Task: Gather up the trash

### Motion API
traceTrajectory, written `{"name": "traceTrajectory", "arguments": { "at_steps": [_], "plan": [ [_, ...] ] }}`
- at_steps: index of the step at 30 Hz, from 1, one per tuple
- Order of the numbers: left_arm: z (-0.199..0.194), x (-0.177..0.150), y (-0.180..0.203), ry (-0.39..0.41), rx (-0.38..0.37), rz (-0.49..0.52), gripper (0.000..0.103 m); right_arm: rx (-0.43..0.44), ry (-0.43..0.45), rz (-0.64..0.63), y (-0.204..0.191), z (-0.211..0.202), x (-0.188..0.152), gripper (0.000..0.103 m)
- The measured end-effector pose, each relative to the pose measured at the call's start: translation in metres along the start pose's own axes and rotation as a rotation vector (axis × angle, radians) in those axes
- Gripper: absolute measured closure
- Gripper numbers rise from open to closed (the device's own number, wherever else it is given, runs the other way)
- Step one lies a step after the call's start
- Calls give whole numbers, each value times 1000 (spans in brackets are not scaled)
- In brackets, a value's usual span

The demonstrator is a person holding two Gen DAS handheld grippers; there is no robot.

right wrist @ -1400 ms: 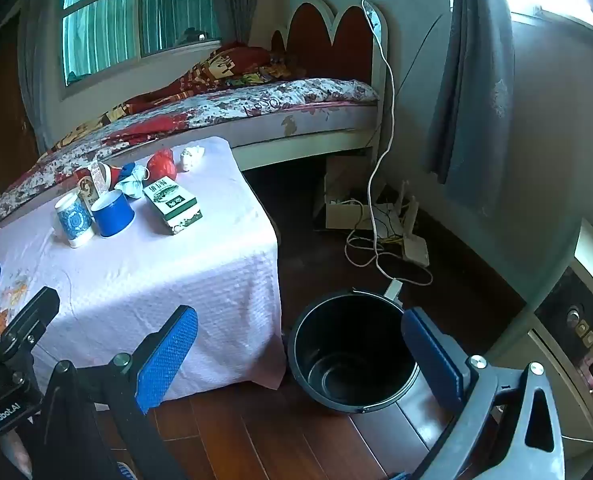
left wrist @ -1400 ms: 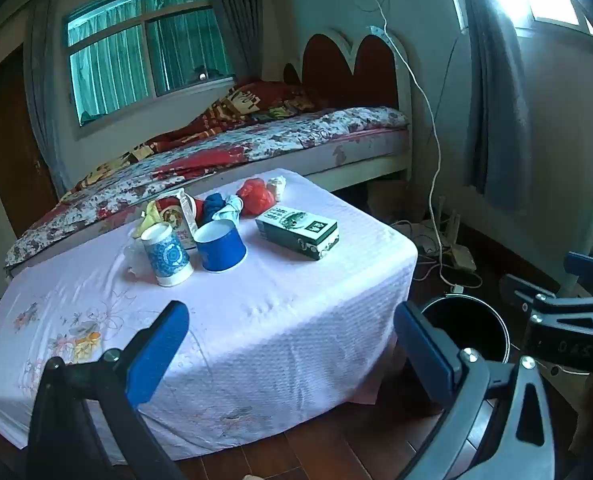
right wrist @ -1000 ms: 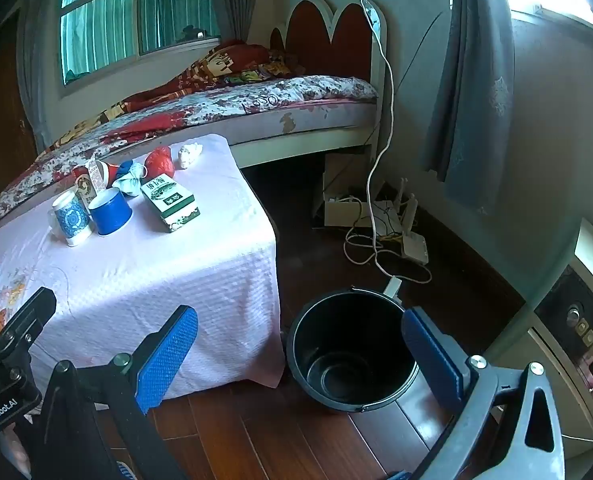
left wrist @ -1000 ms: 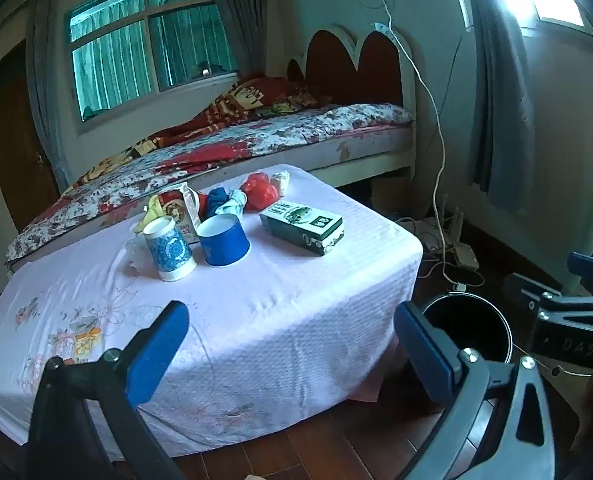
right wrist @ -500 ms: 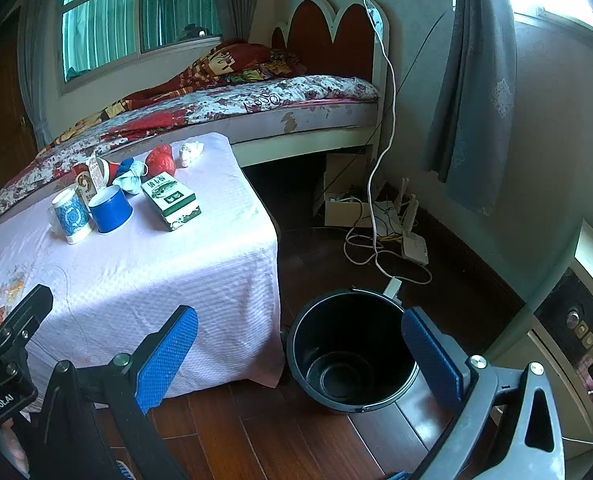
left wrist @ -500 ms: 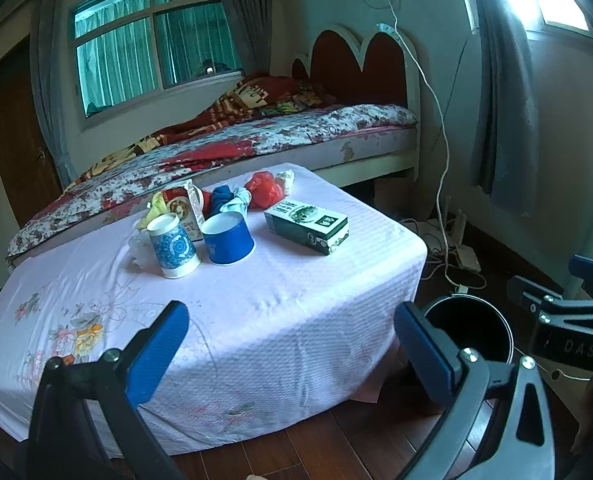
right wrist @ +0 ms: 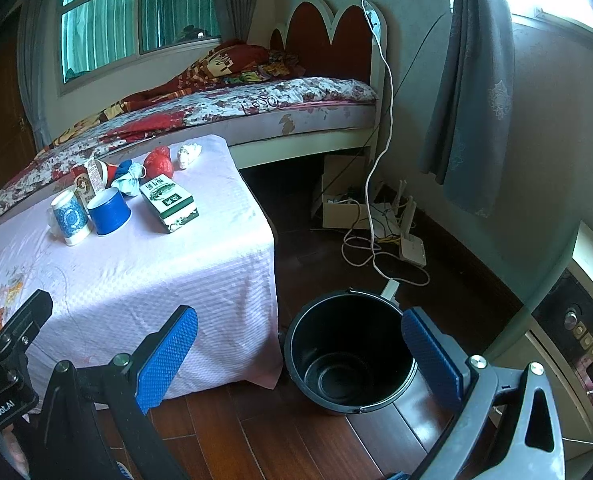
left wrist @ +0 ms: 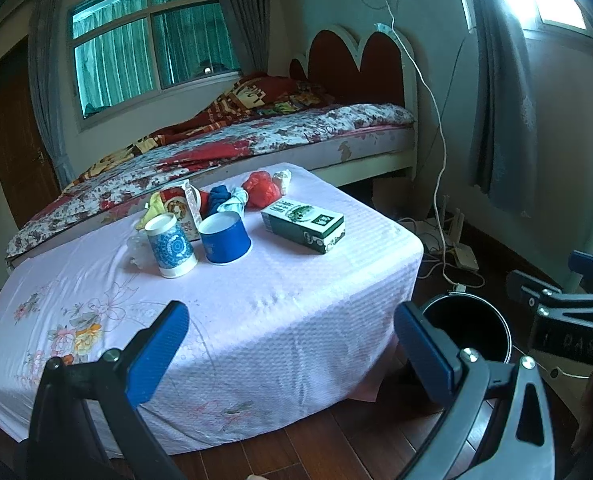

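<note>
A: So, where is the trash from the jaws?

B: It lies on the table point(left wrist: 336, 280), at its far side; both grippers are well apart from it, at the near edge; the left gripper point(left wrist: 292, 344) faces the table directly, so I judge it the nearer one.

A: And the right gripper point(right wrist: 300, 356)?

B: It looks more to the right, over the bin point(right wrist: 348, 356), which stands on the floor just beside the right side of the table.

A: Which piece comes first?

B: Maybe the green box point(left wrist: 302, 224); it lies flat, right of the blue cup point(left wrist: 225, 238) and the patterned cup point(left wrist: 171, 246); its long axis runs from far-left to near-right; crumpled bags point(left wrist: 261, 191) lie behind it.

A: How stand the jaws?

B: Both pairs are wide apart; they hold nothing and touch nothing.
</note>
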State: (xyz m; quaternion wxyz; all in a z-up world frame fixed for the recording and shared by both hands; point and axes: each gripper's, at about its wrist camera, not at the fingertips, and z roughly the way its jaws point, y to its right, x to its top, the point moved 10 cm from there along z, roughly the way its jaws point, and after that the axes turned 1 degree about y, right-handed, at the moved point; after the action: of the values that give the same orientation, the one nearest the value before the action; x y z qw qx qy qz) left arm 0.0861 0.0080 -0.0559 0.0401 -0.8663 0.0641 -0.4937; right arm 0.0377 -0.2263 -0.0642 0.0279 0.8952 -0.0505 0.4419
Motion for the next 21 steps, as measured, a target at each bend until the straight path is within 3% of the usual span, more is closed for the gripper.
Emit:
{"name": "traceTrajectory", "arguments": {
  "at_steps": [21],
  "plan": [
    [-1,0,2,1,1,-2,0,0,1,-1,1,-1,2,0]
  ]
}}
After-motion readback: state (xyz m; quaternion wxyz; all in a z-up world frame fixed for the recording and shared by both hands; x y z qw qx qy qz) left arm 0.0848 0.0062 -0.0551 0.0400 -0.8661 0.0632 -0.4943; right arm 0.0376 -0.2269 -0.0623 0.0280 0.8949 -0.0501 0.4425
